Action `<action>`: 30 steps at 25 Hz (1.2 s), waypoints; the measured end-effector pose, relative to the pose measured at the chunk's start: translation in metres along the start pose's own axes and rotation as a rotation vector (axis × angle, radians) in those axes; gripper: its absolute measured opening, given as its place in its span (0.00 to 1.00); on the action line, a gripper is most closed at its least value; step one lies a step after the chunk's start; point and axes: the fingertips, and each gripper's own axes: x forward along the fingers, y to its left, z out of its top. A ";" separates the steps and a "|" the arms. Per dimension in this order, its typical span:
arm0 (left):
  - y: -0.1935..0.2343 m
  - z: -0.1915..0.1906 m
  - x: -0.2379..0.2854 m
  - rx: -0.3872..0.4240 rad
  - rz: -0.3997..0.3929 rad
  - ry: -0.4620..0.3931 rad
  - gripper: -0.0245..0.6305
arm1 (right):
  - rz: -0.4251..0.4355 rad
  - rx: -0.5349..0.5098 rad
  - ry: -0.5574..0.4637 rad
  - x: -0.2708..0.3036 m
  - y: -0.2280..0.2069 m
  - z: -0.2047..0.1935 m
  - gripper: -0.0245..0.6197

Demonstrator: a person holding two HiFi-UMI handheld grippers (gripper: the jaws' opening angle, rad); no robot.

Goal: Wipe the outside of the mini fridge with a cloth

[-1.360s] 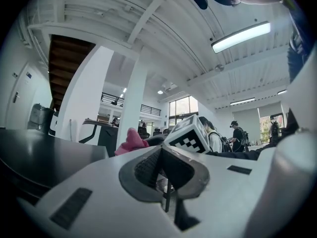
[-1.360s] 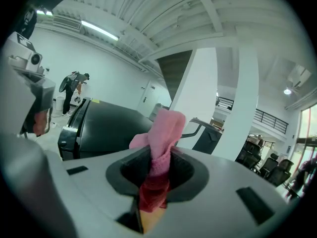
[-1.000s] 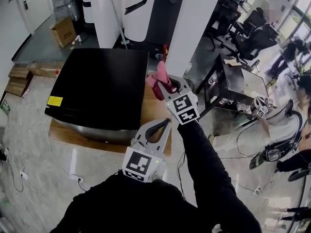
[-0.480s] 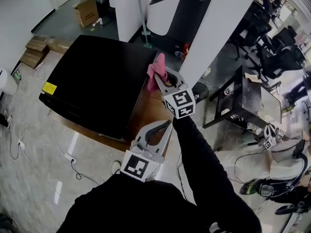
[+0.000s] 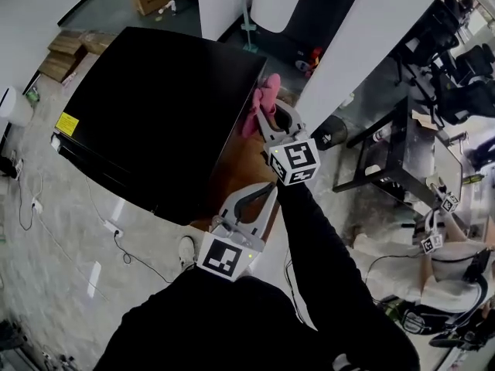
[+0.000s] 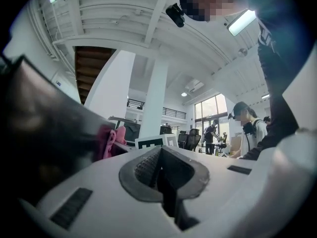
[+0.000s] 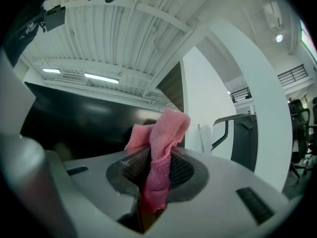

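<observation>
Black mini fridge (image 5: 155,107): top and right side in view. Right gripper (image 5: 271,116): jaws clamped on the pink cloth (image 5: 261,103), which remains at the fridge's upper right edge, barely shifted; this wiping stroke looks hardly advanced. Left gripper (image 5: 261,195): idle, jaws together, empty.

Cloth (image 5: 263,105) in R tongs (image 5: 268,116), at fridge (image 5: 155,91) R edge.

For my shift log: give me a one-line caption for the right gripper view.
The right gripper clamps a pink cloth in its jaws, close to the black mini fridge.
</observation>
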 end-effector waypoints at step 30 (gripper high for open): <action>0.030 -0.184 -0.009 -0.071 0.092 0.128 0.04 | -0.194 0.456 0.363 -0.007 0.001 -0.336 0.15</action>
